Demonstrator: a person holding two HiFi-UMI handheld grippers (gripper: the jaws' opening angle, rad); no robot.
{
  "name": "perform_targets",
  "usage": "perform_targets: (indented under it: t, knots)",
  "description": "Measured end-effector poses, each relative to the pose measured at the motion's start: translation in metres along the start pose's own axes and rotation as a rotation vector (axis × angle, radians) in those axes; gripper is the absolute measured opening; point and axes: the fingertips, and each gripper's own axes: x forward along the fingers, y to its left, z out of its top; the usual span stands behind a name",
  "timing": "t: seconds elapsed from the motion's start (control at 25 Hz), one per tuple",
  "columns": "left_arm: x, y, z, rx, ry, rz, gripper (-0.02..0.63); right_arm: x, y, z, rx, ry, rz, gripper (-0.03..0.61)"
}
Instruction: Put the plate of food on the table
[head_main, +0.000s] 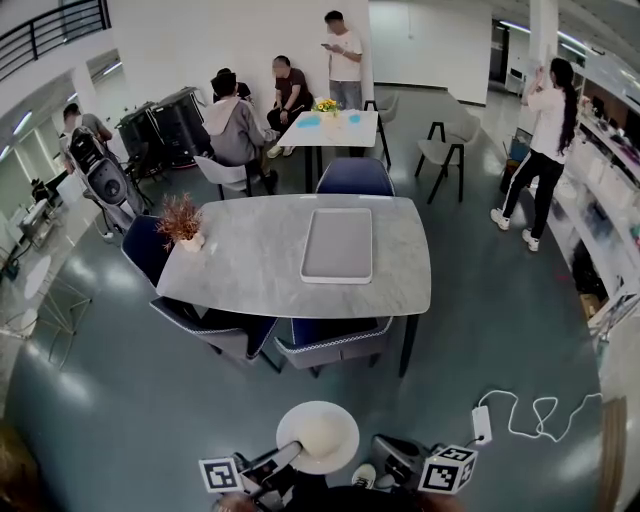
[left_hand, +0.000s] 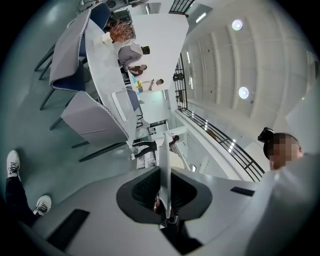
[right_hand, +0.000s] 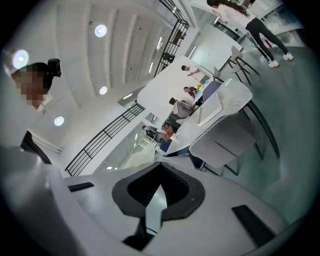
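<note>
Now both grippers hold the plate (head_main: 318, 437).
Left gripper (head_main: 283, 463) and right gripper (head_main: 388, 452) clench its rim at seven and five o'clock; it hangs over the floor (head_main: 150, 400), well apart from the table (head_main: 250, 270) at twelve o'clock.

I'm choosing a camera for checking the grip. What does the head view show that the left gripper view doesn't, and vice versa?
Head view only: the plate seen whole from above, the right gripper, a power strip on the floor. Left gripper view only: the left gripper, jaws shut on the plate's rim, ceiling lights. Both: the table and its potted plant.
</note>
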Motion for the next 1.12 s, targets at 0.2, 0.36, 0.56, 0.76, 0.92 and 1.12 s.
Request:
perform_targets:
  t: [0.2, 0.36, 0.56, 0.76, 0.92, 1.12]
  knots:
    - [0.005, -0.003, 0.001, 0.005, -0.001, -0.003, 0.028, -0.002, 0.0, 0.003, 0.007, -0.003, 0.012, 0.011]
    - [0.009, -0.009, -0.001, -0.002, -0.009, -0.007, 0.028, -0.008, 0.001, 0.008, 0.015, -0.012, 0.02, 0.011]
    - [0.015, -0.005, -0.001, -0.006, -0.014, 0.003, 0.028, -0.014, -0.002, 0.015, 0.014, -0.024, 0.022, 0.011]
    - [0.027, -0.009, 0.005, 0.011, -0.012, -0.011, 0.028, -0.019, -0.004, 0.025, 0.012, -0.041, 0.021, 0.011]
    - [0.034, -0.013, 0.011, 0.013, -0.027, -0.012, 0.028, -0.023, -0.005, 0.031, 0.011, -0.045, 0.022, 0.011]
    - [0.038, -0.015, 0.019, 0.034, -0.04, -0.009, 0.028, -0.023, -0.009, 0.034, 0.014, -0.048, 0.033, 0.011]
